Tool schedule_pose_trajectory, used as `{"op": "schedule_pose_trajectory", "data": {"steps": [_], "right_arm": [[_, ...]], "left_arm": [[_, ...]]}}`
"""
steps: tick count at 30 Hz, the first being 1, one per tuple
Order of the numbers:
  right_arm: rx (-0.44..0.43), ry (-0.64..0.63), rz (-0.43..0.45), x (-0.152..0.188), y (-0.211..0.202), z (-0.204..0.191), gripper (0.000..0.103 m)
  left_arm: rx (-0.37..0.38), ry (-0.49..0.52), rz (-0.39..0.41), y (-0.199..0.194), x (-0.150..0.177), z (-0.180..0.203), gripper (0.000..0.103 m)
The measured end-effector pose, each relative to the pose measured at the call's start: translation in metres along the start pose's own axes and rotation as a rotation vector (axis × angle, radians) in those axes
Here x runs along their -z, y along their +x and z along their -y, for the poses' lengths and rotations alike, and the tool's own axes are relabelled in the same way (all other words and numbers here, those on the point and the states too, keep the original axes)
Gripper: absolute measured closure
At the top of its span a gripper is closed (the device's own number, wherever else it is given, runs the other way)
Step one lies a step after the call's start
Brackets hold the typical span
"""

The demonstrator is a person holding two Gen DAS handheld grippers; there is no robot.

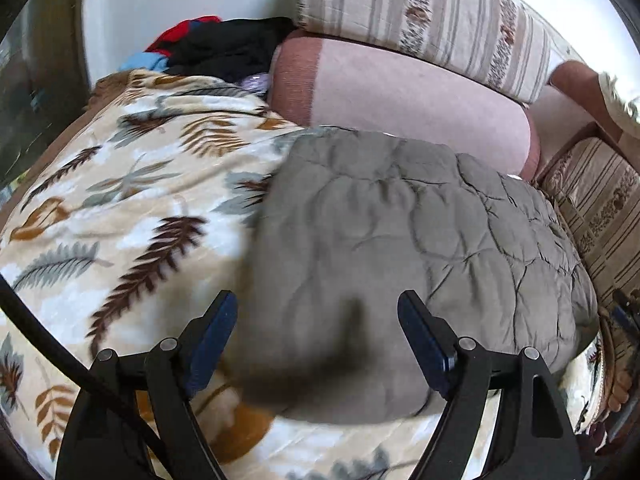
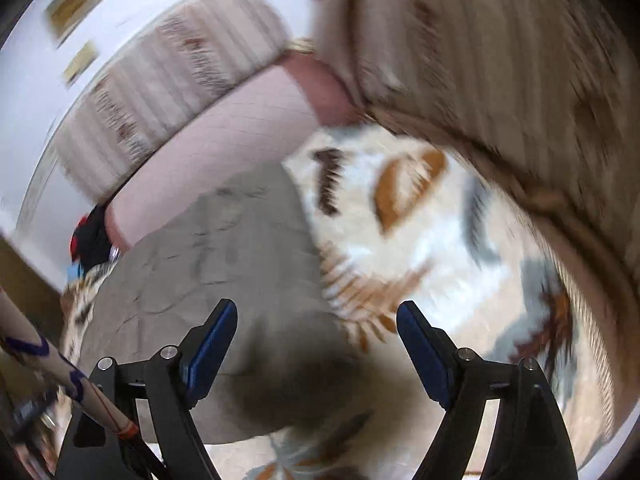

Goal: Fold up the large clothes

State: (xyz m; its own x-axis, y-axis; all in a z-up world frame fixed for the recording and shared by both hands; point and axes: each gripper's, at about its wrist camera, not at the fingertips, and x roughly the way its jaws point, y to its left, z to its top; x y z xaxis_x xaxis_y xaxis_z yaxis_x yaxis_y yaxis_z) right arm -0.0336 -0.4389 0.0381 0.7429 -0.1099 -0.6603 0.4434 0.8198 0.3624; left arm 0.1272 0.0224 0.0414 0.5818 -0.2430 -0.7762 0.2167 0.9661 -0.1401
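Observation:
A grey quilted garment [image 1: 404, 248] lies folded in a thick stack on the leaf-print blanket [image 1: 132, 216]. My left gripper [image 1: 318, 320] is open and empty, hovering just above the garment's near edge. In the right wrist view the same grey garment [image 2: 224, 272] lies at the left and centre on the leaf-print blanket [image 2: 420, 248]. My right gripper [image 2: 318, 320] is open and empty above the garment's near right corner. The right wrist view is blurred by motion.
A pink bolster [image 1: 400, 100] and a striped cushion [image 1: 424, 16] line the back. A pile of red, black and blue clothes [image 1: 212, 46] sits at the far left corner. A striped armrest [image 1: 600, 208] bounds the right side.

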Motion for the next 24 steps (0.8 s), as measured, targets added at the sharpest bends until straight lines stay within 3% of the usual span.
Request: {"op": "schedule_pose_trajectory", "data": {"steps": [2, 5, 8, 11, 20, 24], "right_arm": [[-0.004, -0.097, -0.011, -0.001, 0.012, -0.032, 0.017], [0.024, -0.149, -0.046, -0.001, 0.051, -0.059, 0.017], [0.133, -0.21, -0.053, -0.003, 0.098, -0.073, 0.017], [0.203, -0.273, -0.04, -0.004, 0.128, -0.075, 0.016], [0.12, -0.111, -0.125, -0.028, 0.183, -0.046, 0.003], [0.158, -0.129, -0.132, -0.029, 0.175, -0.052, 0.002]], "left_arm": [[-0.007, 0.014, -0.004, 0.016, -0.006, 0.012, 0.022], [-0.093, 0.057, -0.024, 0.059, -0.018, 0.03, 0.021], [-0.155, 0.089, -0.016, 0.086, -0.025, 0.034, 0.009], [-0.13, 0.052, -0.012, 0.101, -0.034, 0.025, 0.005], [-0.083, -0.005, -0.031, 0.13, -0.05, 0.015, 0.0], [-0.078, 0.005, -0.034, 0.115, -0.053, 0.014, 0.001]]}}
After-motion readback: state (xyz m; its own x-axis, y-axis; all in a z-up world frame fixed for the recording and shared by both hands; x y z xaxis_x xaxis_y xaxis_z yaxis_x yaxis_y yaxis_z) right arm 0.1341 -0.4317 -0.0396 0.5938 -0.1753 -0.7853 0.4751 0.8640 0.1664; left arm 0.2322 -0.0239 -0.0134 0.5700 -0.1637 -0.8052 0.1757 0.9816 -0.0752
